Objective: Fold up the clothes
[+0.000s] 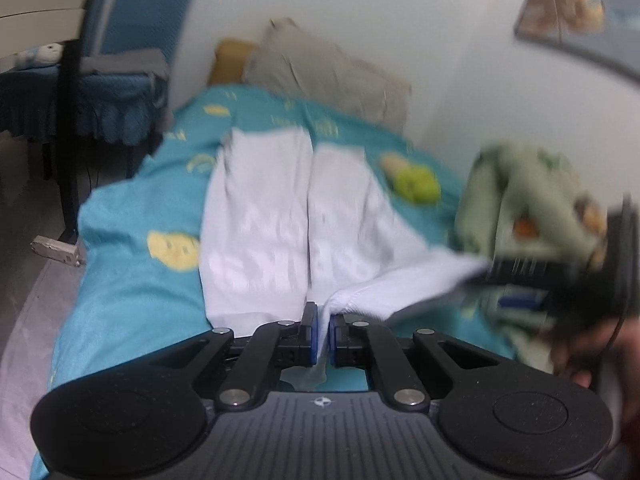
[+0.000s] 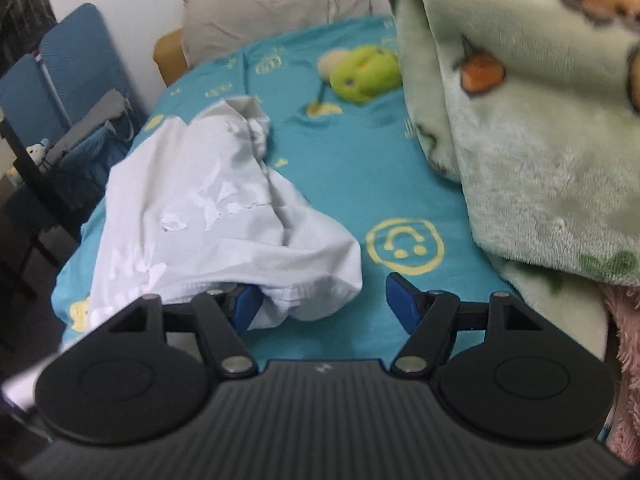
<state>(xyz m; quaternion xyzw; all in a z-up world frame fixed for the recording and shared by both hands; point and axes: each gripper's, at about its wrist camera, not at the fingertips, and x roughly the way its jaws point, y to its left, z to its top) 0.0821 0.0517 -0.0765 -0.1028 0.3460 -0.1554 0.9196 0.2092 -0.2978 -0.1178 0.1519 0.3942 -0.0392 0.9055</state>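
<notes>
Below, my left tool (image 1: 323,330) is pinched tight on the near hem of the white garment (image 1: 276,224), a fold of the cloth caught between its blue pads. From that grip the garment runs away from me in two long panels, flat on the teal bedsheet (image 1: 132,204) of the bed. My right tool (image 2: 326,304) stands with its jaws spread wide and holds nothing — the garment's bunched near edge (image 2: 304,296) lies between the pads, against the left one and clear of the right one. In the left wrist view that right tool appears only as a dark blur at the garment's right corner. A pale green fleece blanket (image 2: 532,132) is heaped on the right of the bed, a green plush toy (image 2: 366,72) farther up the sheet, a grey pillow (image 2: 276,4) at the head. No containers show in either view.
</notes>
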